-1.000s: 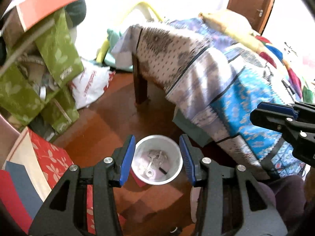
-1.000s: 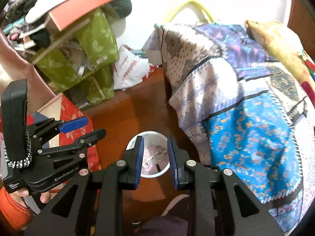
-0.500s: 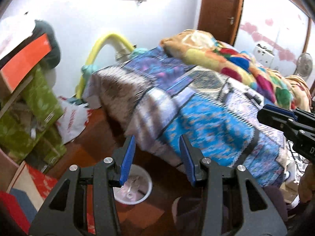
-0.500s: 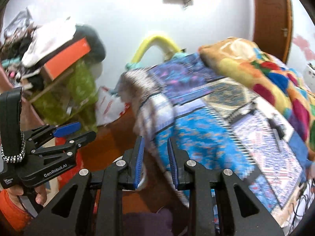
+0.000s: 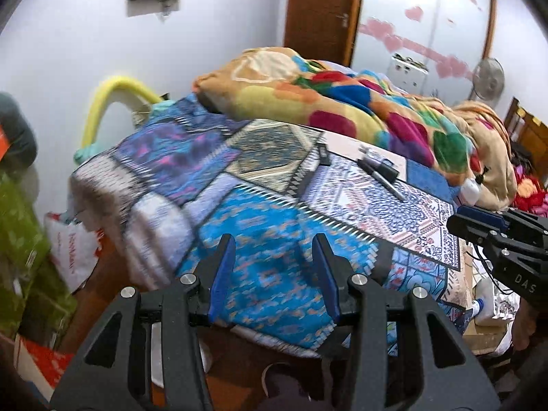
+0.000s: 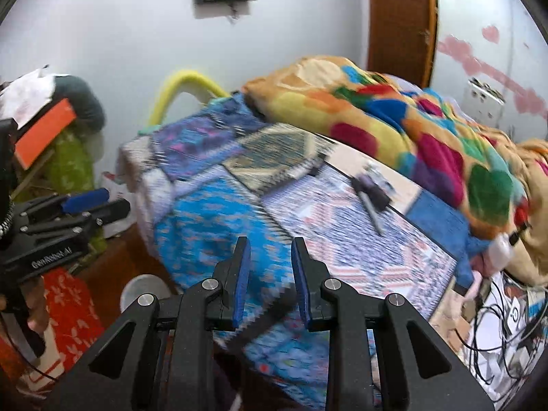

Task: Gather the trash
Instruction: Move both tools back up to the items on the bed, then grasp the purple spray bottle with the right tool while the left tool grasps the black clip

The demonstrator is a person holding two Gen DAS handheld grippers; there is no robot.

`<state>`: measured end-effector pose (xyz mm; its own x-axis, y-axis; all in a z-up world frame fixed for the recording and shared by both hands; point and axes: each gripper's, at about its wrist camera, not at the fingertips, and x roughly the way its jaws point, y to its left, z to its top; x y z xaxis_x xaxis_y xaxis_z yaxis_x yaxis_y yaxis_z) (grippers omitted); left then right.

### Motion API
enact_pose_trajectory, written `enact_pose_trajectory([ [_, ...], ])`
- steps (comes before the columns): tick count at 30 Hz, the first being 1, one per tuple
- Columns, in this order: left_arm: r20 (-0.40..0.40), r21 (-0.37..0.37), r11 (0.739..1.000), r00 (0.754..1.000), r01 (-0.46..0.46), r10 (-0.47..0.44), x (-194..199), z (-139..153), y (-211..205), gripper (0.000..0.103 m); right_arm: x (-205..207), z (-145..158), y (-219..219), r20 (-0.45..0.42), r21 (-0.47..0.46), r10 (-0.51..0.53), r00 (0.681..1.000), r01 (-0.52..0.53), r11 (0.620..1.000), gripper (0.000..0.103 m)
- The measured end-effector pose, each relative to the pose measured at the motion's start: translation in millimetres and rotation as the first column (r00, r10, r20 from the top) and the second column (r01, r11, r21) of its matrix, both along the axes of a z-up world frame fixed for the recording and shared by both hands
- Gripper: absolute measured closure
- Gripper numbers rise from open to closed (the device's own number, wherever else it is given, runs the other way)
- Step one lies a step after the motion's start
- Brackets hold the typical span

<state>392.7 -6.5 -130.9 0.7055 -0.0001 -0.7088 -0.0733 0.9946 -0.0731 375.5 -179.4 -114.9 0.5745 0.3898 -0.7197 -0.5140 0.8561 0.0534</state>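
Note:
My left gripper (image 5: 273,250) is open and empty, held over the near edge of the bed's patchwork cover (image 5: 260,274). My right gripper (image 6: 270,250) has a narrower gap with nothing in it, also over that cover. Farther back on the bed lie a dark pen (image 5: 380,174), a small black object (image 5: 323,156) and a pale sheet (image 5: 346,144); the pen (image 6: 371,202) looks blurred in the right wrist view. The white bin (image 6: 144,287) stands on the floor at lower left. Each gripper shows at the edge of the other's view: the right gripper (image 5: 496,236), the left gripper (image 6: 68,212).
A bright multicoloured blanket (image 5: 342,102) is heaped along the bed's far side. Green boxes (image 6: 68,167), a red floral box (image 6: 72,311) and a white plastic bag (image 5: 72,253) crowd the floor at left. Tangled cables (image 6: 496,325) lie at right. A brown door (image 5: 318,10) stands behind.
Both views have swung up and to the right, from the white bin on the floor to the top of the bed. The bin slid to the lower left. Neither gripper's gap changed.

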Motion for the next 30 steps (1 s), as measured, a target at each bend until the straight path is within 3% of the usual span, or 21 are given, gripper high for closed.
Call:
enact_pose_trajectory([
  [4, -0.023, -0.016, 1.000, 0.999, 0.024, -0.025, 41, -12, -20, 0.053, 28, -11, -31, -0.005, -0.031, -0.080, 0.997, 0.080, 0.996, 0.078],
  [6, -0.050, -0.043, 0.999, 0.998, 0.032, -0.034, 65, -22, -28, 0.051, 40, -13, -42, -0.015, -0.032, -0.109, 0.994, 0.108, 0.994, 0.049],
  [8, -0.068, -0.062, 0.997, 0.997, 0.042, -0.046, 82, -31, -33, 0.051, 52, -14, -57, -0.007, 0.001, -0.148, 0.989, 0.148, 0.989, 0.034],
  [9, -0.079, -0.069, 0.996, 0.995, 0.049, -0.055, 95, -37, -37, 0.051, 59, -13, -66, 0.008, 0.020, -0.176, 0.984, 0.175, 0.984, 0.031],
  [18, -0.145, -0.058, 0.988, 0.977, 0.147, -0.154, 181, -78, -66, 0.051, 128, -34, -90, 0.015, -0.003, -0.272, 0.962, 0.272, 0.962, 0.030],
  [23, -0.171, -0.073, 0.986, 0.972, 0.148, -0.159, 223, -99, -67, 0.051, 159, -55, -83, -0.009, -0.031, -0.228, 0.974, 0.228, 0.973, 0.030],
  [30, -0.170, -0.019, 0.990, 0.975, 0.142, -0.143, 264, -121, -69, 0.051, 195, -83, -67, -0.060, -0.055, -0.165, 0.985, 0.161, 0.985, 0.031],
])
